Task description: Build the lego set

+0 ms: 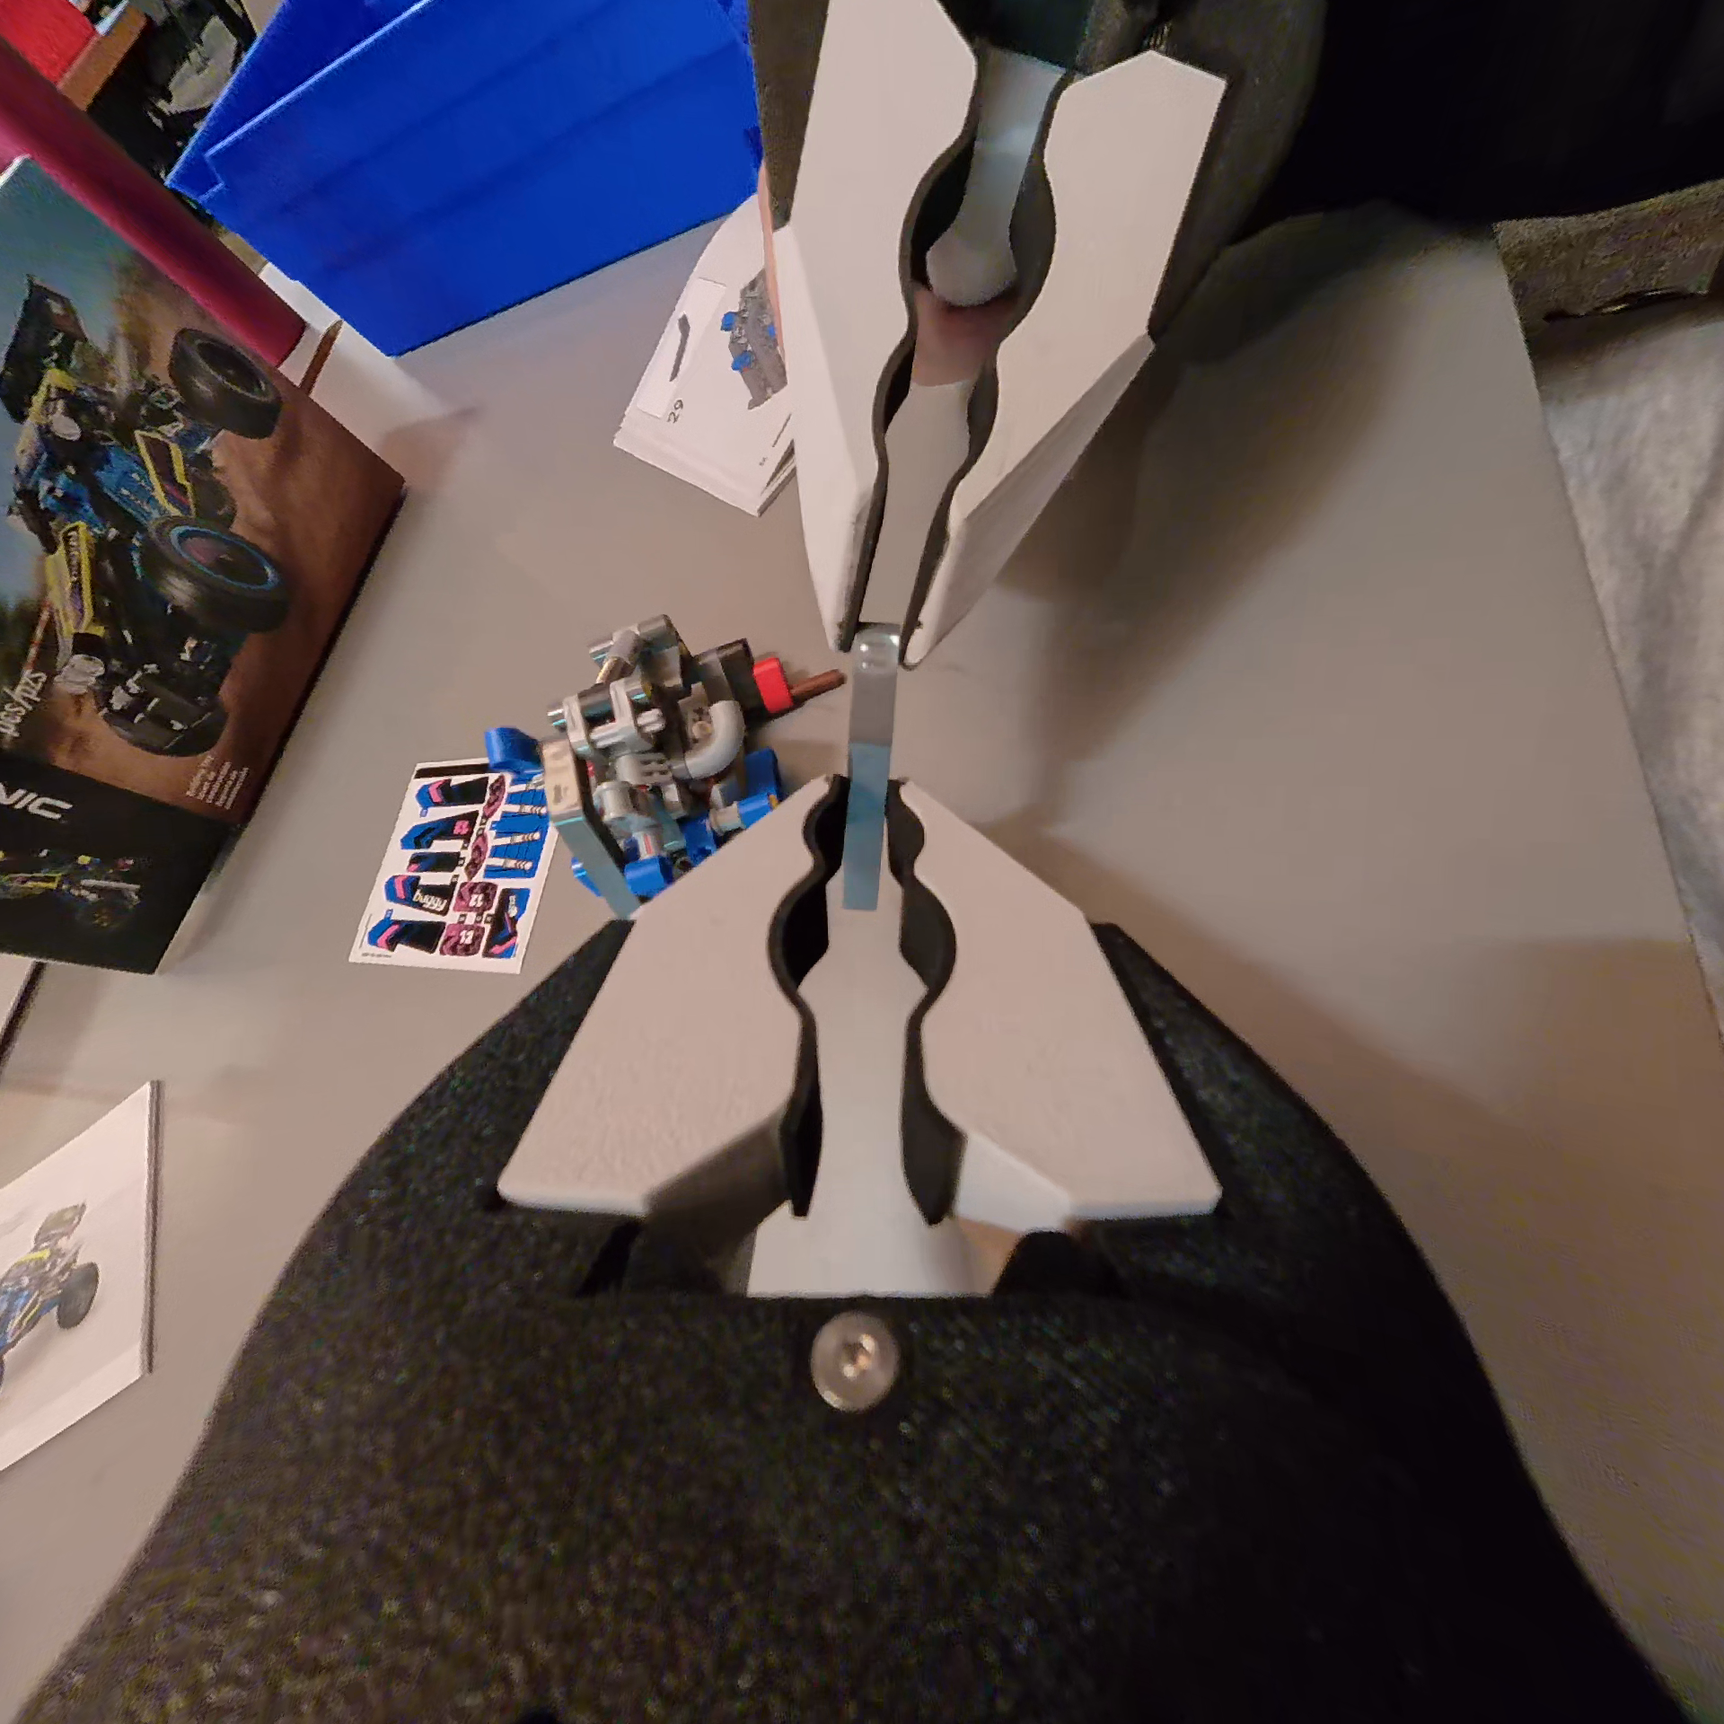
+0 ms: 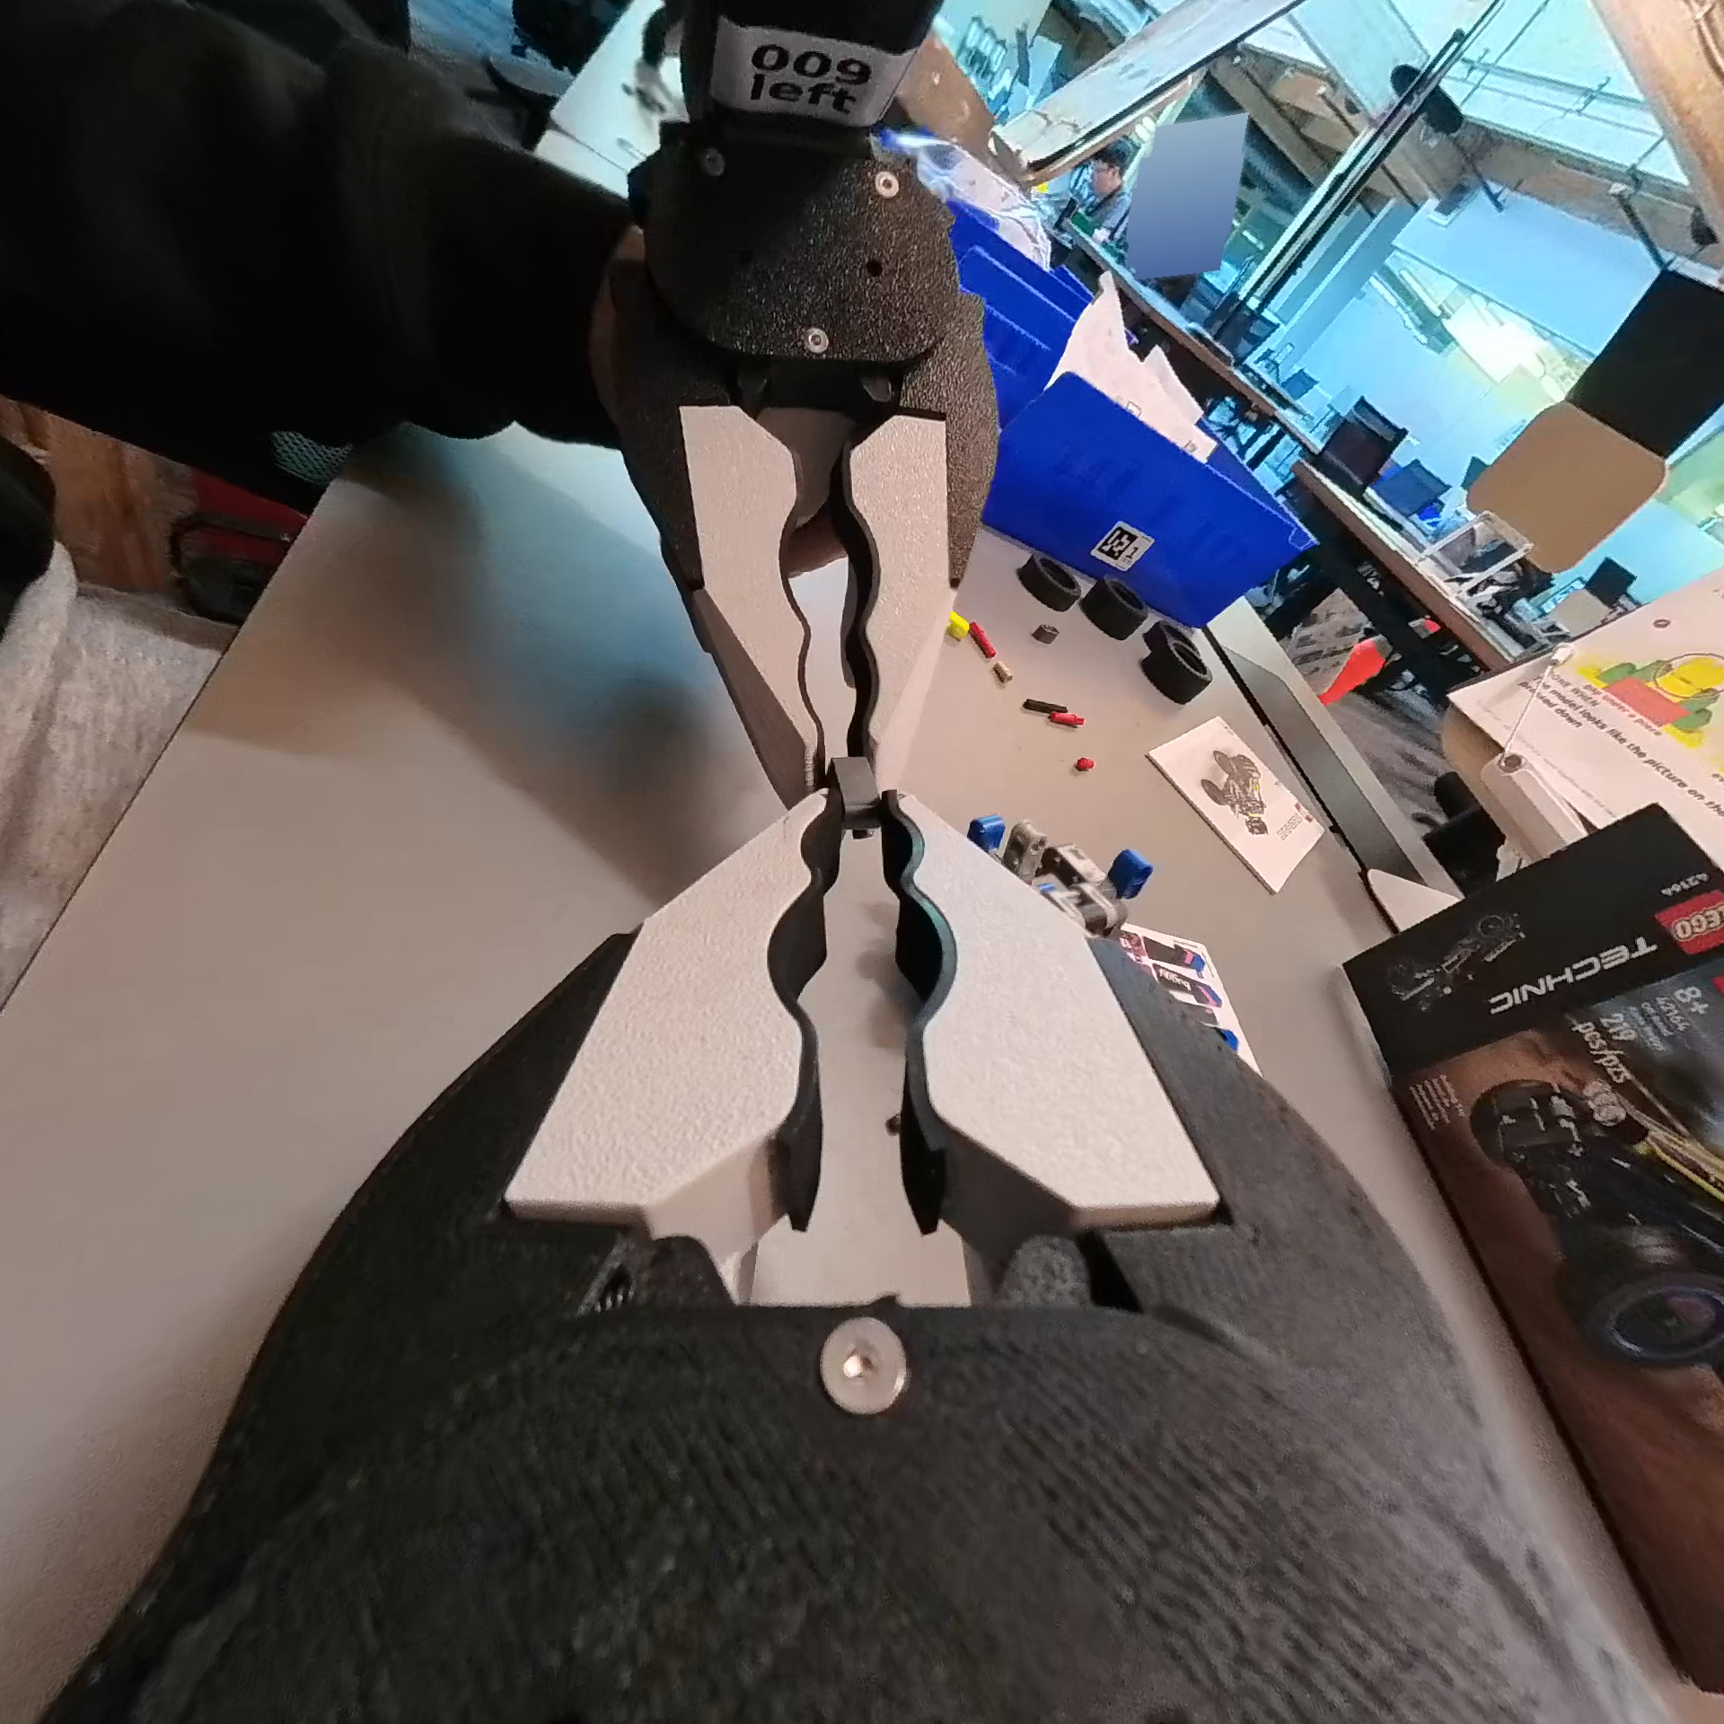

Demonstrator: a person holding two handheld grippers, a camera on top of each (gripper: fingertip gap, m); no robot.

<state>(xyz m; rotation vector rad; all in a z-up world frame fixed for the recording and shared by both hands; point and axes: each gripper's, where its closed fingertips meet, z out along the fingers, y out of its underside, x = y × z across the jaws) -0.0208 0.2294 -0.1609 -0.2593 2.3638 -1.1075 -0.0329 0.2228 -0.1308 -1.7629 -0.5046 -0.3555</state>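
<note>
So the grey beam (image 1: 866, 774) is up in the air over the grey table (image 1: 1259, 653), pinched between both grippers at once. The left gripper (image 1: 864, 793) has its fingers nearly closed on the lower stretch of the beam, and the right gripper (image 1: 875, 636) comes in from the opposite side with its tips squeezed onto the top end, the bit with the round hole. In the right wrist view the same piece looks dark and short (image 2: 855, 793) because it's seen end-on, sitting right where the two sets of tips meet.

Just beside and below that, the half-built model (image 1: 653, 746) sits on the table, grey and blue with a red piece sticking out one side. It's touching or overlapping the corner of the sticker sheet (image 1: 448, 863). The set box (image 1: 159, 578) stands past that on the left, and an open instruction booklet (image 1: 718, 373) lies farther back near the blue bins (image 1: 466, 159).

Room-wise: the table to the right of the beam is plain bare surface up to its edge. The far side has loose tyres (image 2: 1115, 606) and small red and black pins (image 2: 1059, 714) scattered about, well apart from the grippers, plus a small leaflet (image 2: 1236, 812).
</note>
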